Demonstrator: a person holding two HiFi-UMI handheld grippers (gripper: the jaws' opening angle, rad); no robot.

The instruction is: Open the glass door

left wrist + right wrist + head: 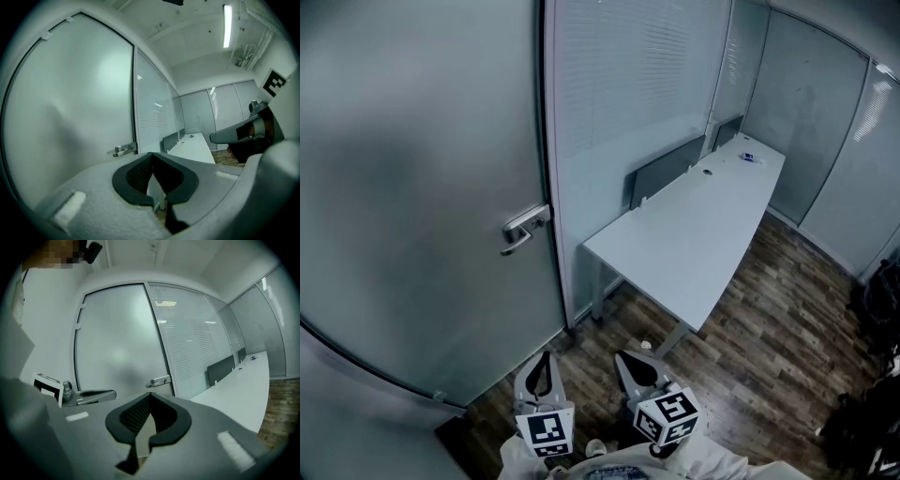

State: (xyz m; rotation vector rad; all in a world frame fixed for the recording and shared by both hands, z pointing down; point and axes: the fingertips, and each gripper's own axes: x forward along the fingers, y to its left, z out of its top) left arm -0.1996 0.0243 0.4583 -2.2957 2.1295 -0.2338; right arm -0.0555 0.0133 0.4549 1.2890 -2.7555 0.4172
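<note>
The frosted glass door (412, 187) fills the left of the head view and stands closed, its metal lever handle (525, 228) at its right edge. My left gripper (547, 356) and right gripper (624, 356) are side by side low in that view, well short of the handle, both shut on nothing. In the left gripper view the handle (124, 149) is ahead, left of the shut jaws (151, 154). The right gripper view has the handle (158, 381) just above its shut jaws (150, 394), with the left gripper (93, 394) off to the left.
A fixed glass panel with blinds (628, 94) stands right of the door. A long white table (694, 225) with a grey screen (666, 169) runs along it. Wood-pattern floor (769, 328) lies beyond. Dark objects (872, 375) sit at the right edge.
</note>
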